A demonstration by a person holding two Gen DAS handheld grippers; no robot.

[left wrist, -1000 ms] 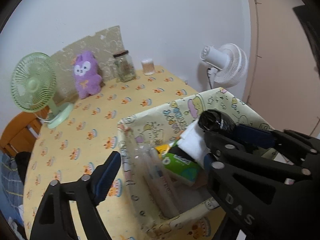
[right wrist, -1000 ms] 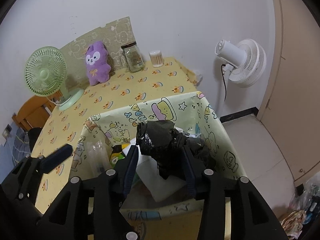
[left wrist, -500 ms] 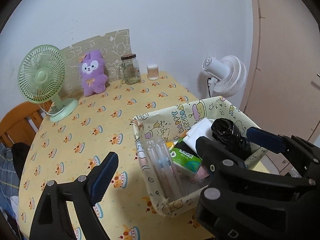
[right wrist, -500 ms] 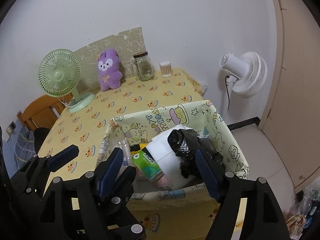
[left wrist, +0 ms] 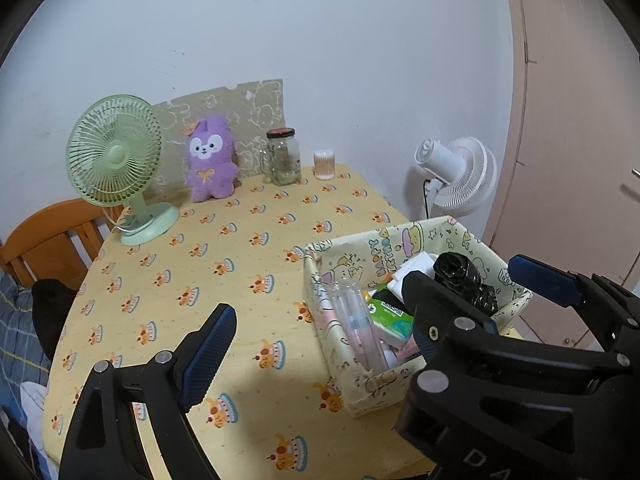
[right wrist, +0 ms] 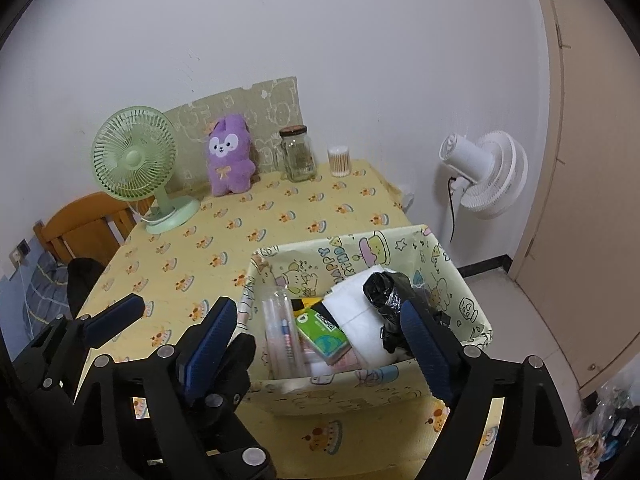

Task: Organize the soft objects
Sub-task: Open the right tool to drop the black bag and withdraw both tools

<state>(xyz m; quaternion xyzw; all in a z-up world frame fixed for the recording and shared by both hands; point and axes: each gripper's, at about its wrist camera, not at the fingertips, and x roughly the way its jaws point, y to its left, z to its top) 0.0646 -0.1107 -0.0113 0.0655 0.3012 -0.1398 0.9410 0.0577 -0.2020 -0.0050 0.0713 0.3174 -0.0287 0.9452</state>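
Note:
A cartoon-print fabric box [right wrist: 348, 240] stands at the table's near right corner. In it lie a black plastic bag roll [right wrist: 382, 292] on a folded white cloth [right wrist: 354, 312], a green tissue pack [right wrist: 320, 330] and a clear pack of pens [right wrist: 280, 328]. My right gripper [right wrist: 318, 308] hovers over the box's near side. Its jaws are opening and the pads touch nothing. The bag roll [left wrist: 456, 272] rests loose beside the right finger. My left gripper [left wrist: 320, 312] stands open and empty just left of the box [left wrist: 400, 236]. A purple plush [left wrist: 210, 160] sits upright at the table's back.
A green desk fan [left wrist: 116, 160], a glass jar [left wrist: 282, 156] and a cotton-swab tub [left wrist: 324, 164] stand along the back wall. A white fan [left wrist: 460, 176] stands on the floor to the right, and a wooden chair [left wrist: 44, 240] to the left. The yellow tablecloth [left wrist: 224, 264] lies bare in the middle.
My right gripper has opened and let go of the black bag roll, which now lies in the box. Both grippers have drawn back and up from the box.

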